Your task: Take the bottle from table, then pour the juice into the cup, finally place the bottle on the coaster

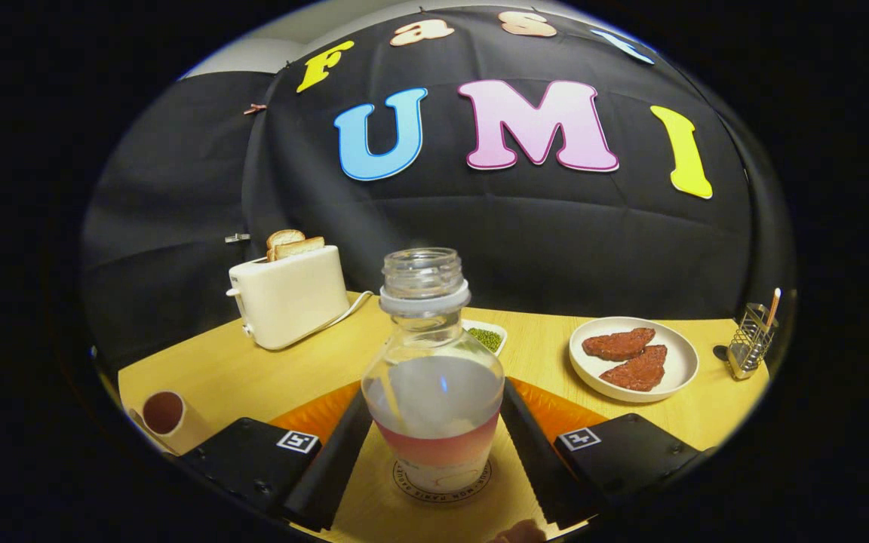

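Note:
An uncapped clear bottle with a little pink juice at its bottom stands upright between my fingers. Its base rests on a round coaster with a printed ring, which lies on the wooden table. My gripper is shut on the bottle, one finger against its left side and the other against its right. A small cup with dark red juice inside sits to the left, beyond the left finger's base.
A cream toaster with bread slices stands at the back left. A small dish of green bits lies behind the bottle. A white plate with two meat patties and a wire holder sit to the right. An orange mat lies under the fingers.

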### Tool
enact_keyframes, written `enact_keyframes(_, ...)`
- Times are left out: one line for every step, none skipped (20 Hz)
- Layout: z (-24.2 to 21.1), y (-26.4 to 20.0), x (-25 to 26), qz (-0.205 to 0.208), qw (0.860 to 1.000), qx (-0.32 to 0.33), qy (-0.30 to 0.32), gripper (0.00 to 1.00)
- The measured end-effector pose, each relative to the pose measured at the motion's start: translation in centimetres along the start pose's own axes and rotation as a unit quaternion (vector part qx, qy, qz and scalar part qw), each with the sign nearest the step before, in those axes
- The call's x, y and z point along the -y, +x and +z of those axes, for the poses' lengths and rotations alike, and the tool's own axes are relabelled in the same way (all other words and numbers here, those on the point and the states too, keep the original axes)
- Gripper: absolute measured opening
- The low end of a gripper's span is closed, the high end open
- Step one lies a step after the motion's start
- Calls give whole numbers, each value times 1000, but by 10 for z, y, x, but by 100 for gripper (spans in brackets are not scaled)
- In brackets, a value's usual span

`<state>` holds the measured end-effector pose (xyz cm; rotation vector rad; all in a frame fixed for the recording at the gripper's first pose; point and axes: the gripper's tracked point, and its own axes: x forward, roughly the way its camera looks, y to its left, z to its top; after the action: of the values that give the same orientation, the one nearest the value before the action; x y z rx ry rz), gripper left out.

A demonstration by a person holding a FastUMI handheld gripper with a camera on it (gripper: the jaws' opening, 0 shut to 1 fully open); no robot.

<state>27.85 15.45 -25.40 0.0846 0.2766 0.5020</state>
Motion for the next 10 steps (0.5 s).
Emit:
enact_keyframes(1,-4,1,-1,1000,-4,0,99)
enact_keyframes(2,-9,1,-1,1000,-9,0,99)
enact_keyframes(4,-15,4,-5,1000,-12,1,99)
enact_keyframes(7,-22,5,-6,1000,-14,3,99)
enact_keyframes(12,-29,4,-6,1000,-14,7,99)
enact_keyframes(17,-36,2,-4,1000,-15,11,100)
enact_keyframes(23,-47,-1,-2,1000,-15,16,100)
enact_keyframes(31,-56,0,-4,1000,-12,17,100)
enact_keyframes(41,-69,3,-14,1000,-6,18,100)
enact_keyframes(52,-83,6,-25,999,2,23,100)
